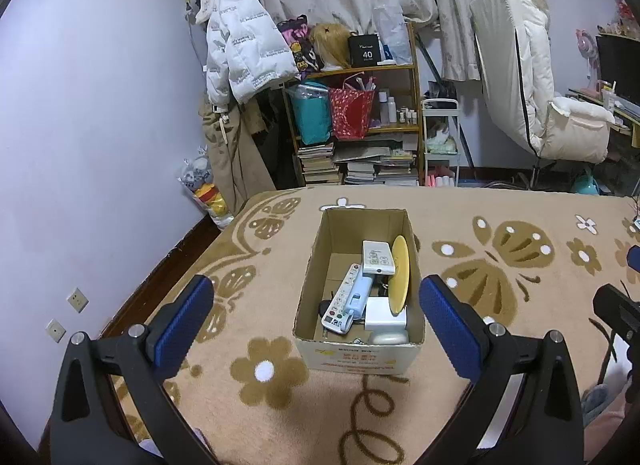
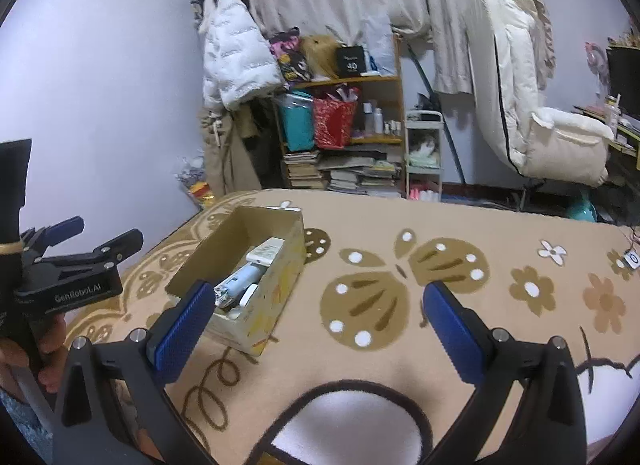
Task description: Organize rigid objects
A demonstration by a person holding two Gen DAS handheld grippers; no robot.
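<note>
We hold the left gripper spread wide and empty above the blanket, its blue pads flanking the cardboard box just ahead; the right gripper is likewise released and holds nothing. The box sits on the blanket with red print on its front wall, too small for us to read; inside we see a white remote, a second remote with coloured buttons, a pale blue device and a yellow plate standing on edge against the right wall. From the right wrist, the left gripper's body reads "GenRobot.AI"; on the shelf a black box shows "40".
</note>
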